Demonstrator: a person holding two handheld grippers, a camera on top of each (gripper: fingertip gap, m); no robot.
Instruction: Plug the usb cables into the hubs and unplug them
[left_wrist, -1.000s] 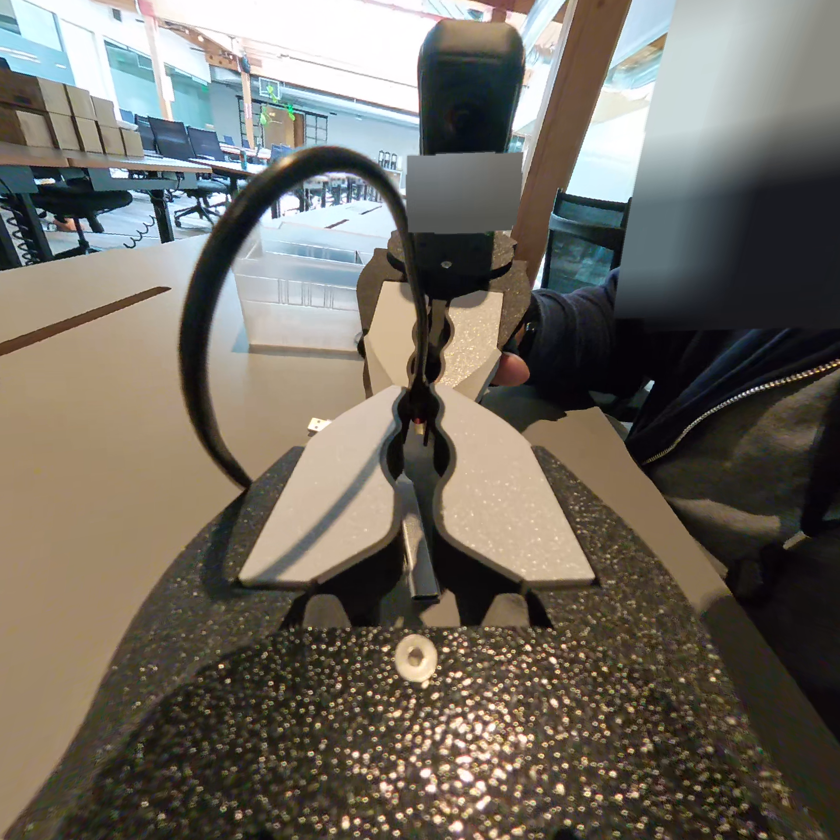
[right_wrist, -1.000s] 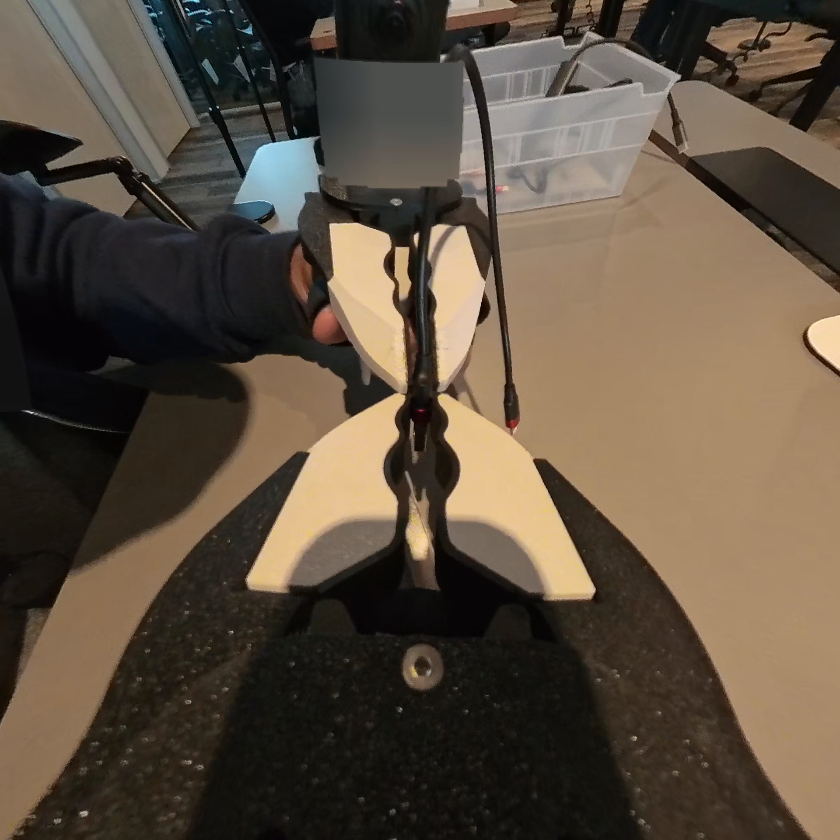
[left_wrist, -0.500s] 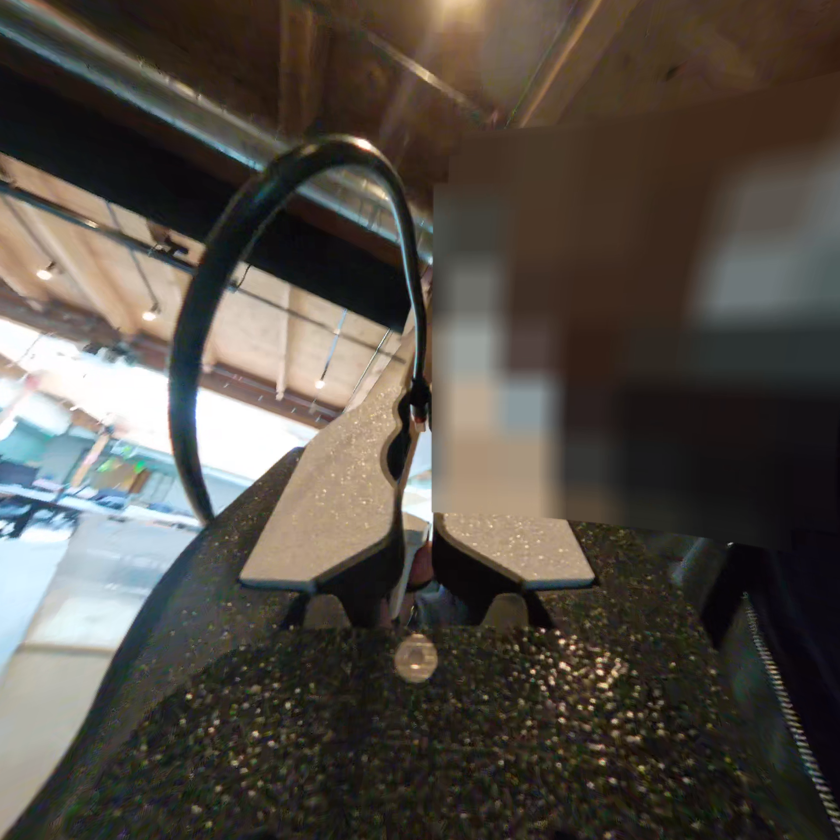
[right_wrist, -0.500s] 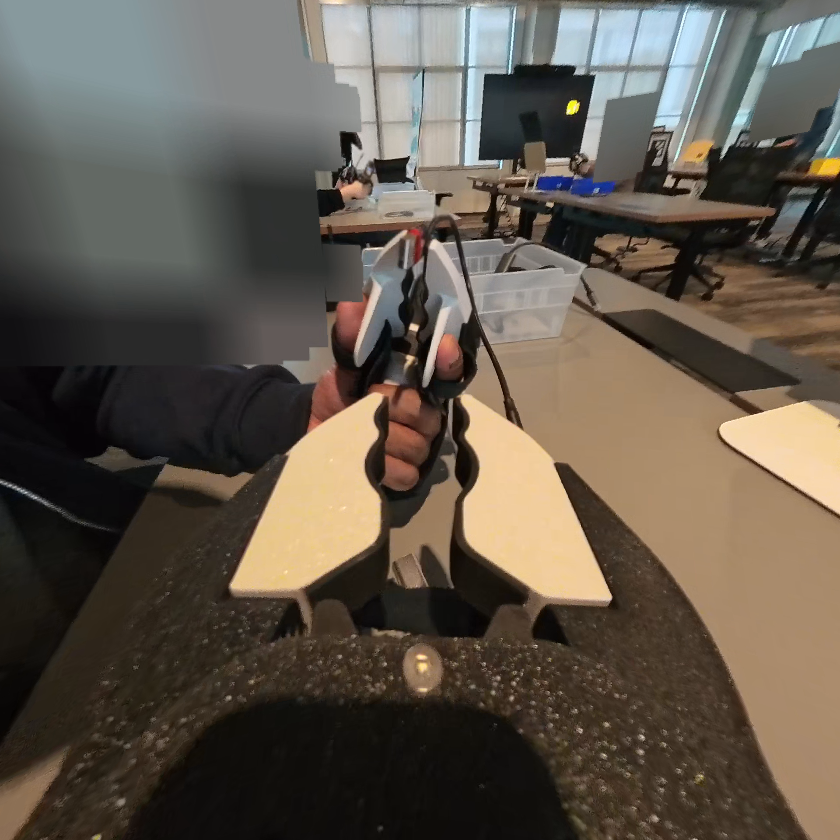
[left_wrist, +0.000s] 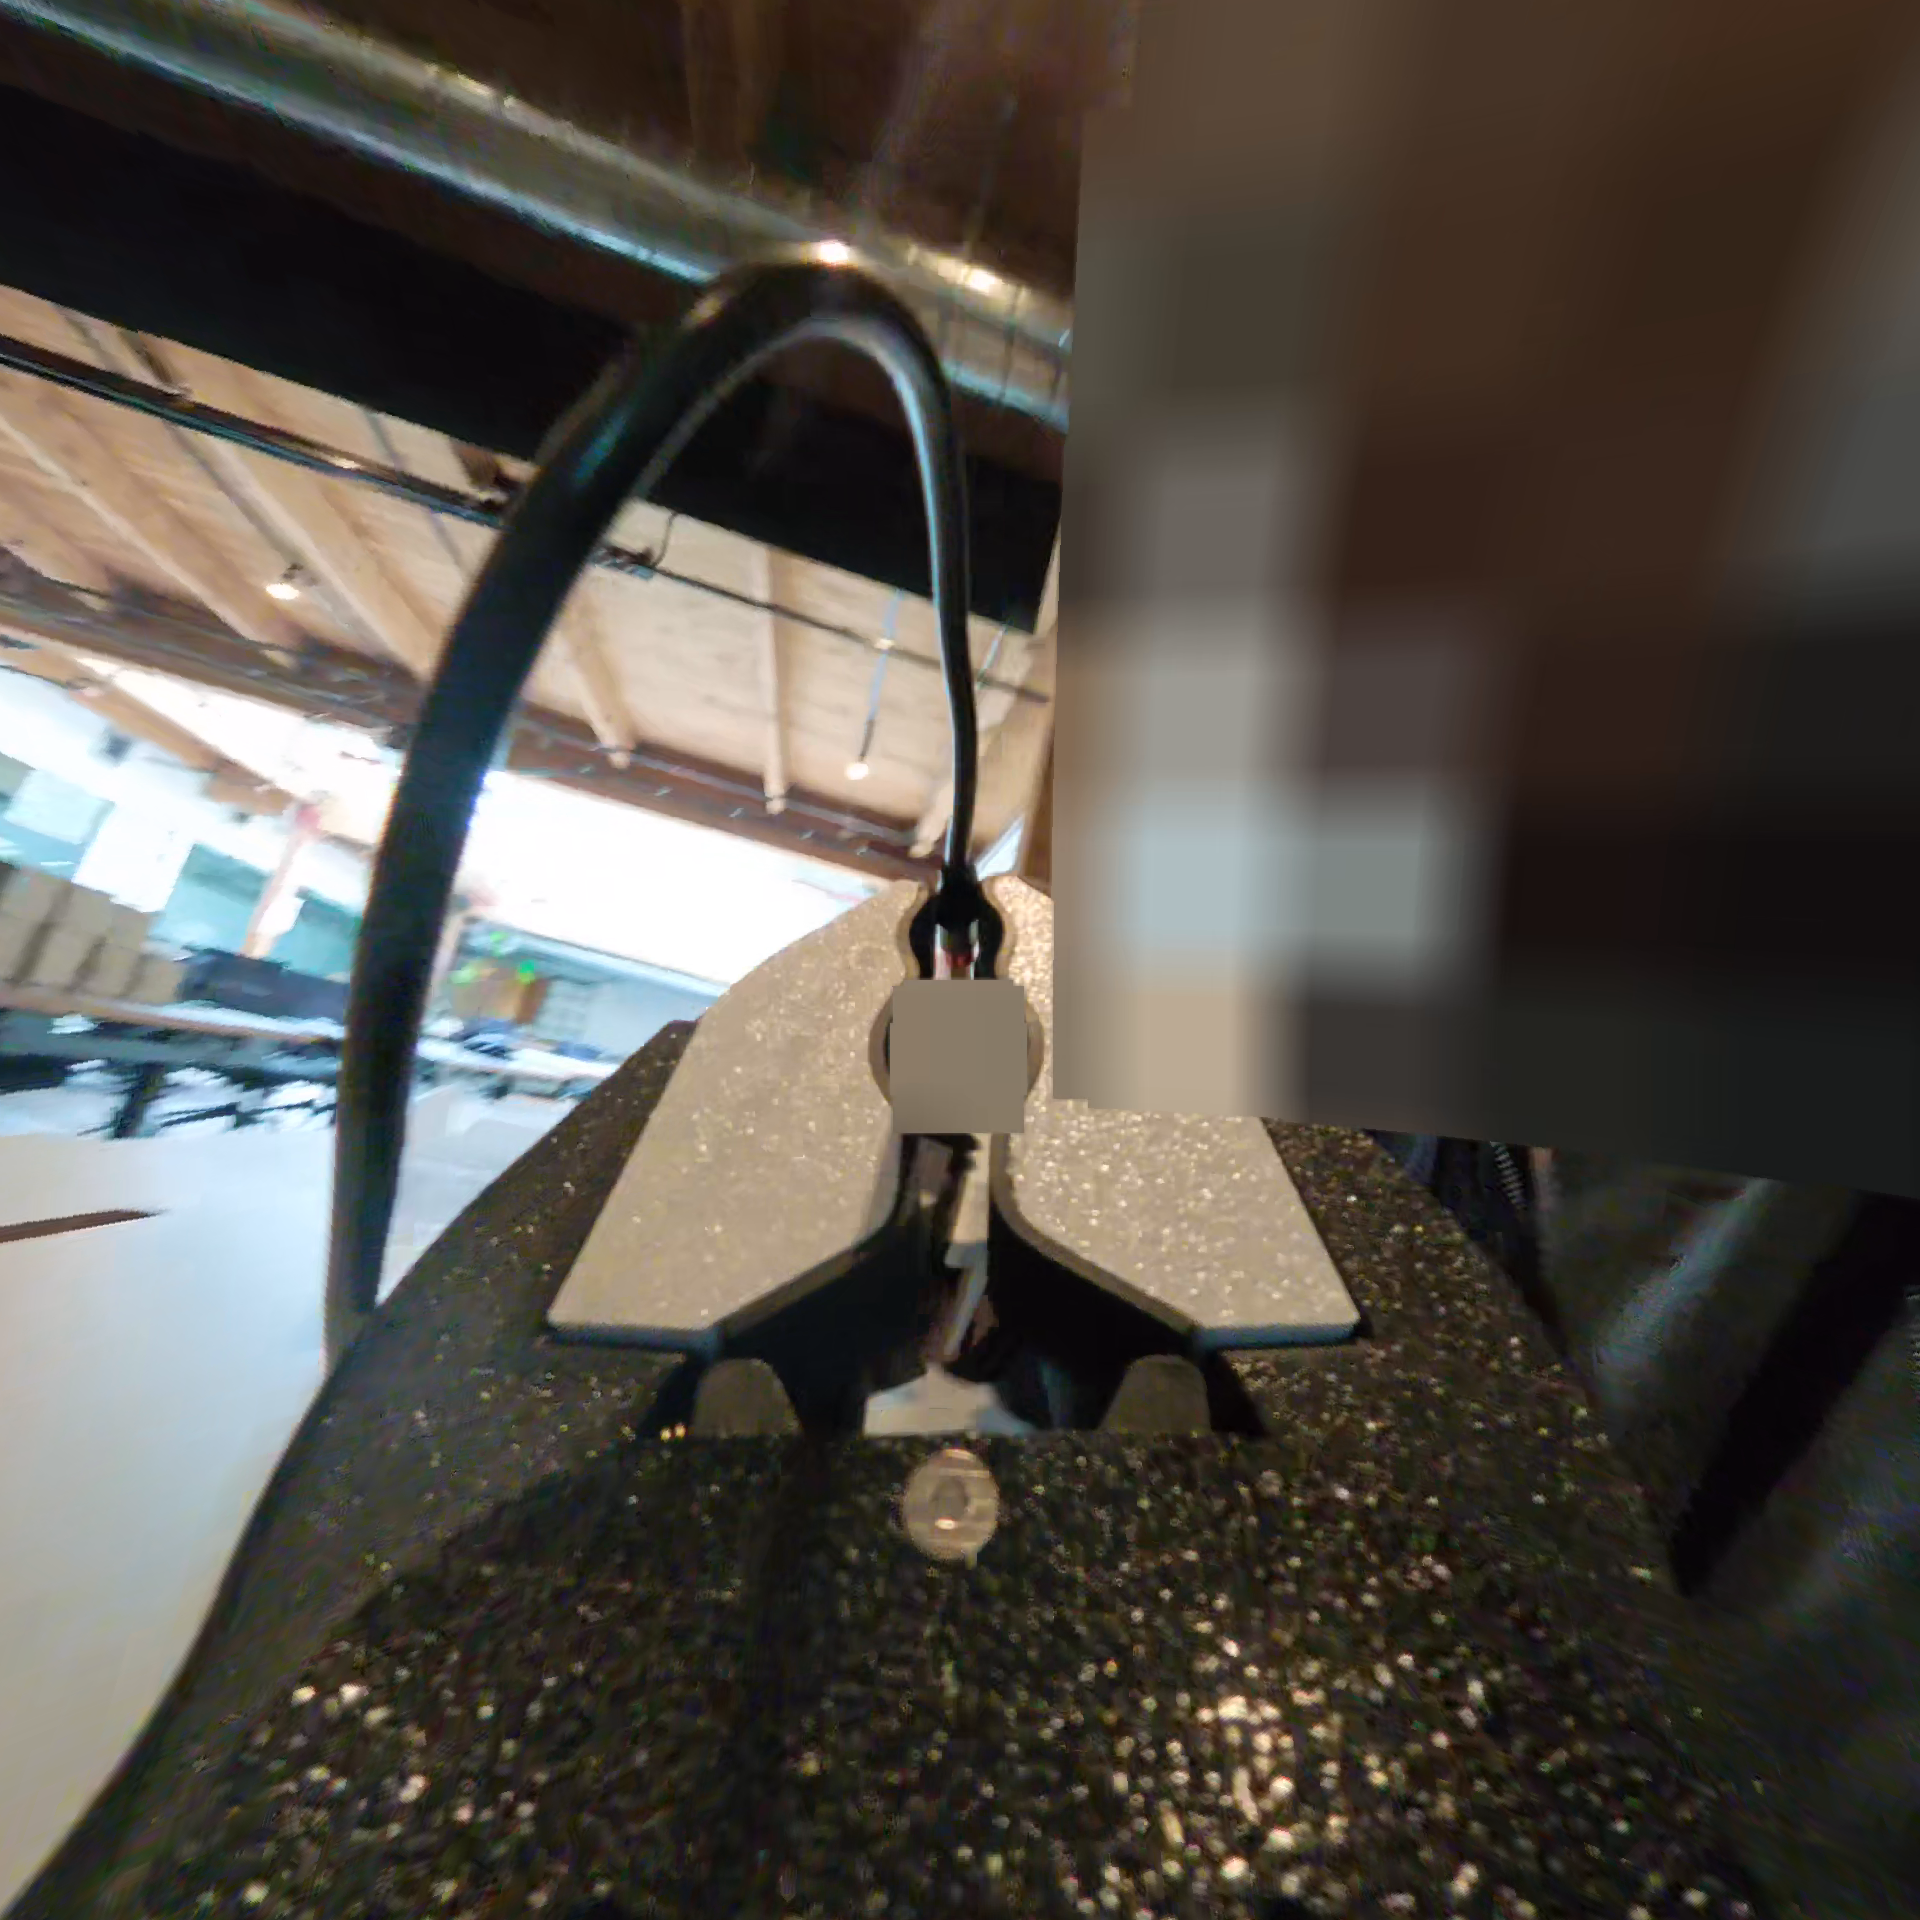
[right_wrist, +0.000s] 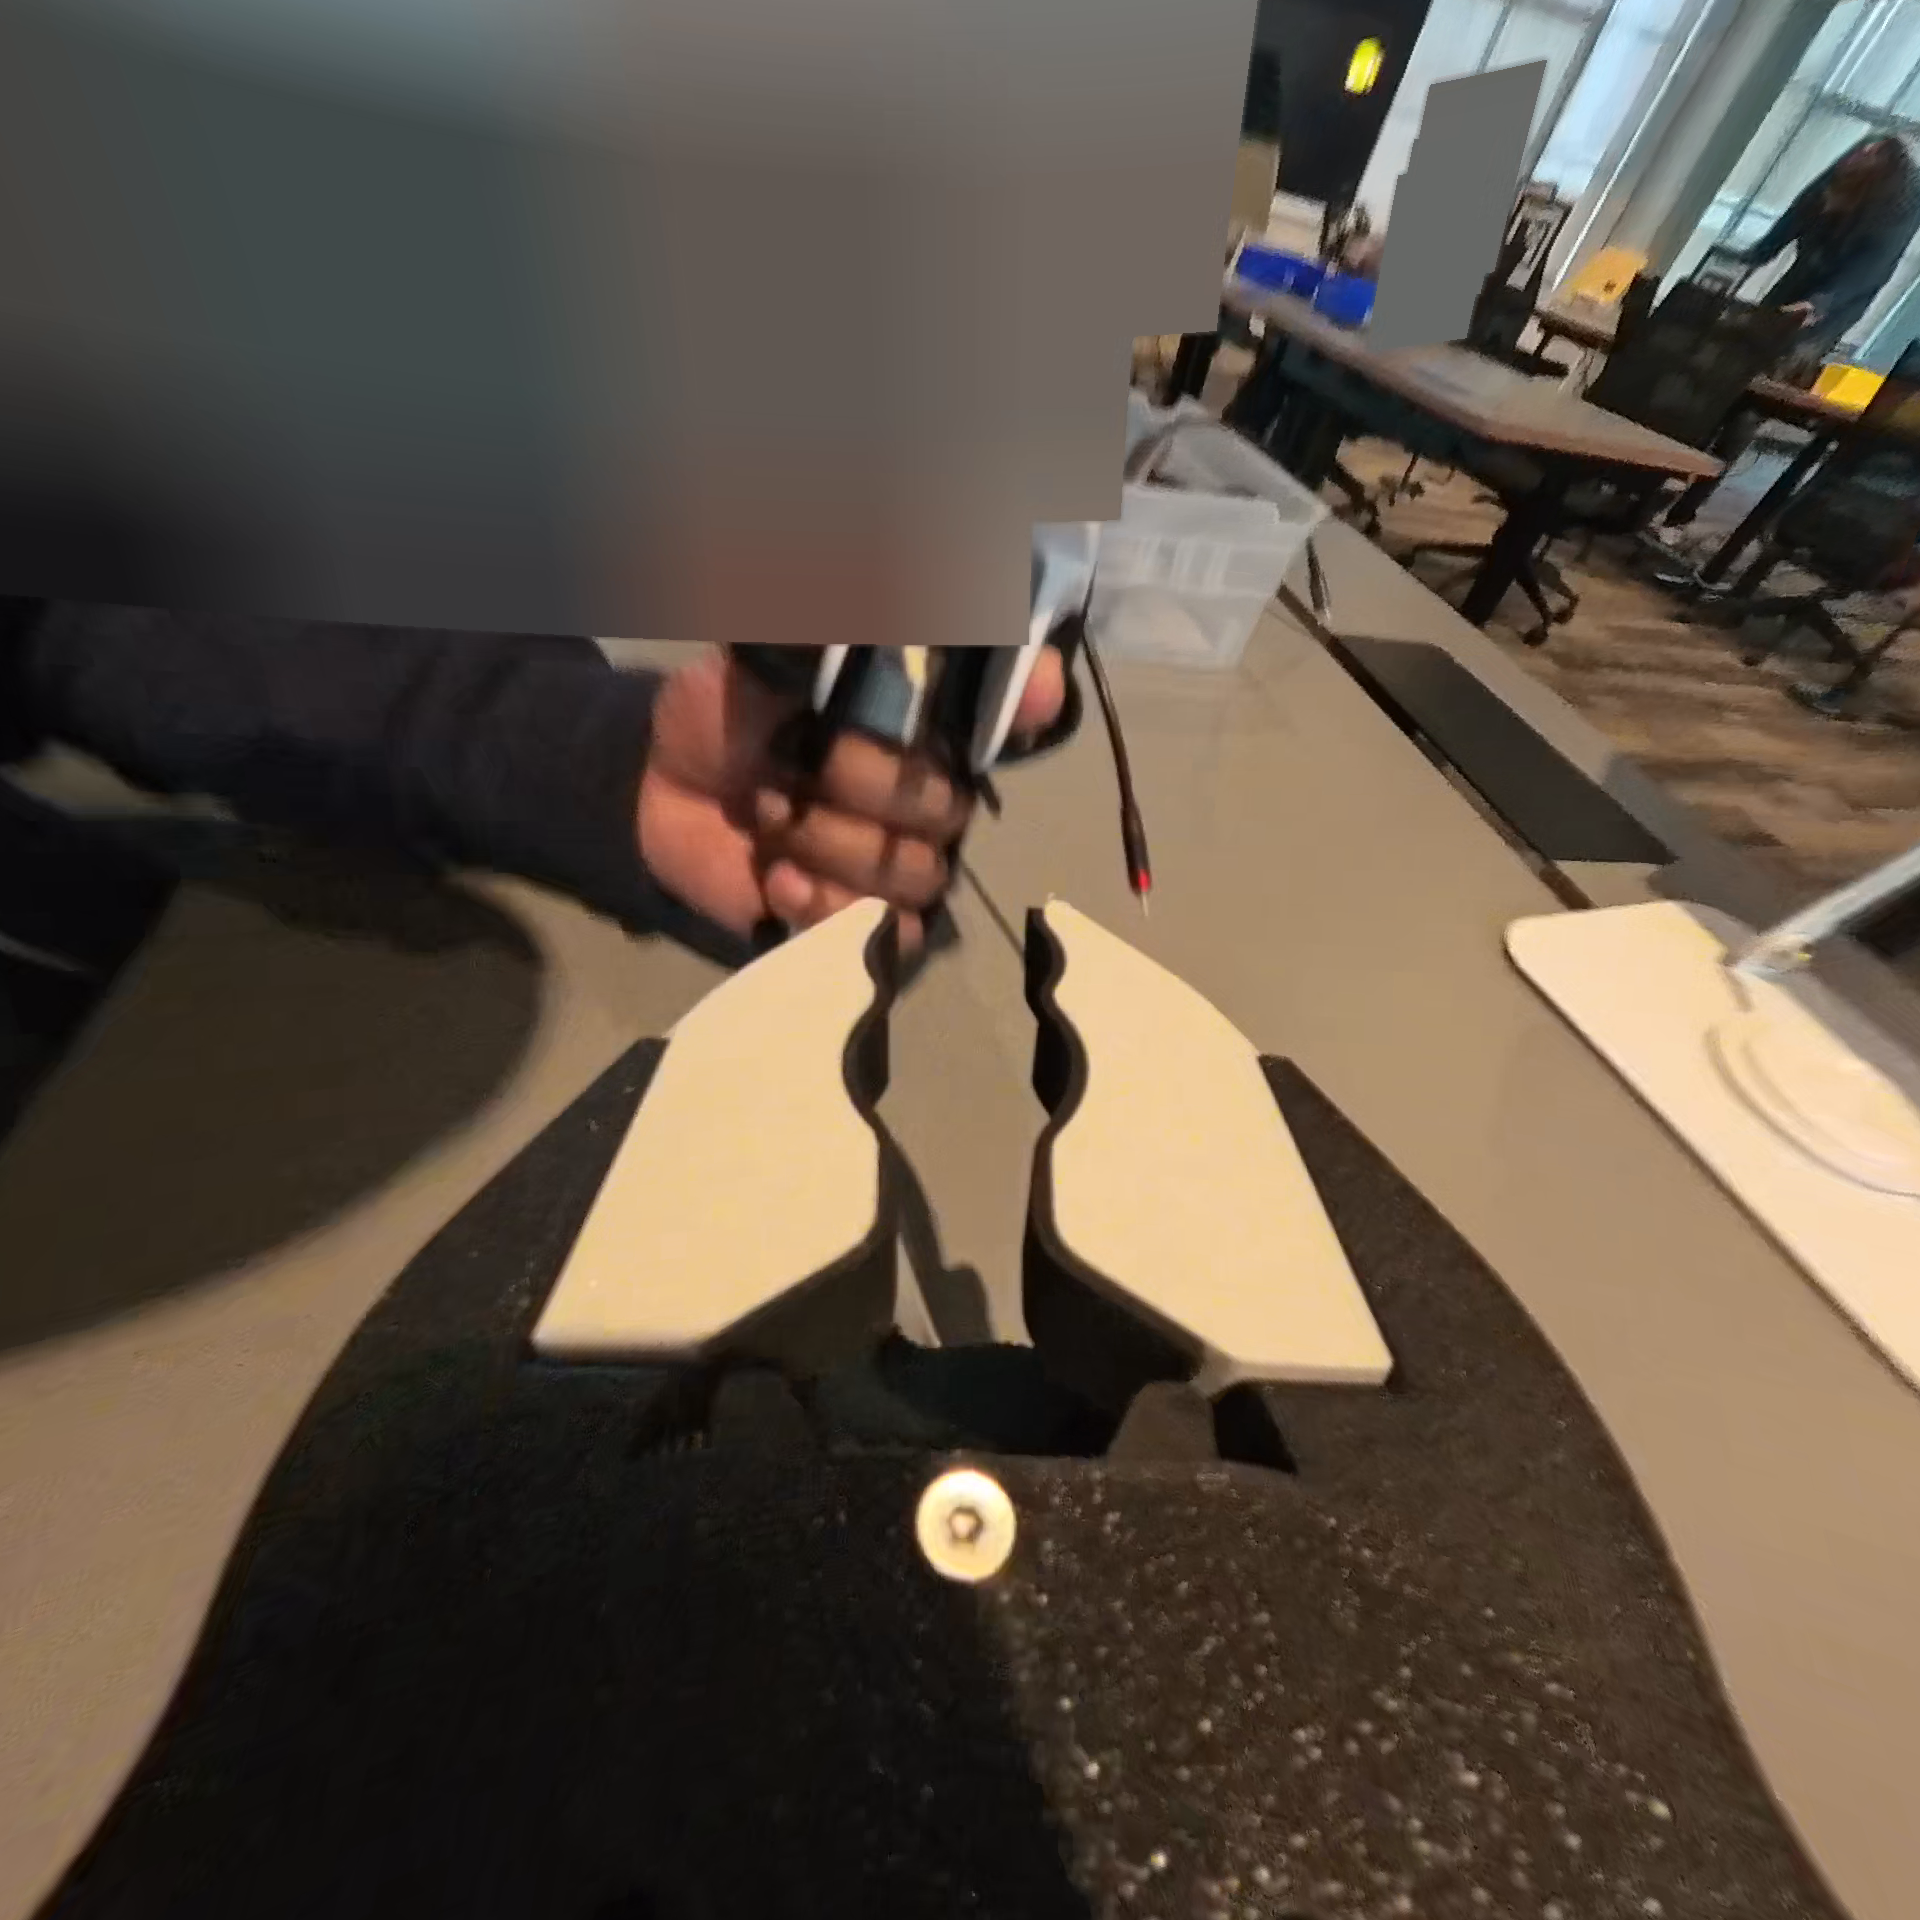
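Currently the left gripper (left_wrist: 961, 914) is tilted toward the ceiling, jaws clamped on the black usb cable (left_wrist: 457, 831), looping to 9 o'clock. Right gripper (right_wrist: 956, 914) jaws apart, empty; lower the left to the table (right_wrist: 1299, 831) before regrasping.

Glossy black cable (left_wrist: 416, 935), matt grey table (right_wrist: 1299, 935), seemingly clear plastic bin (right_wrist: 1195, 561).
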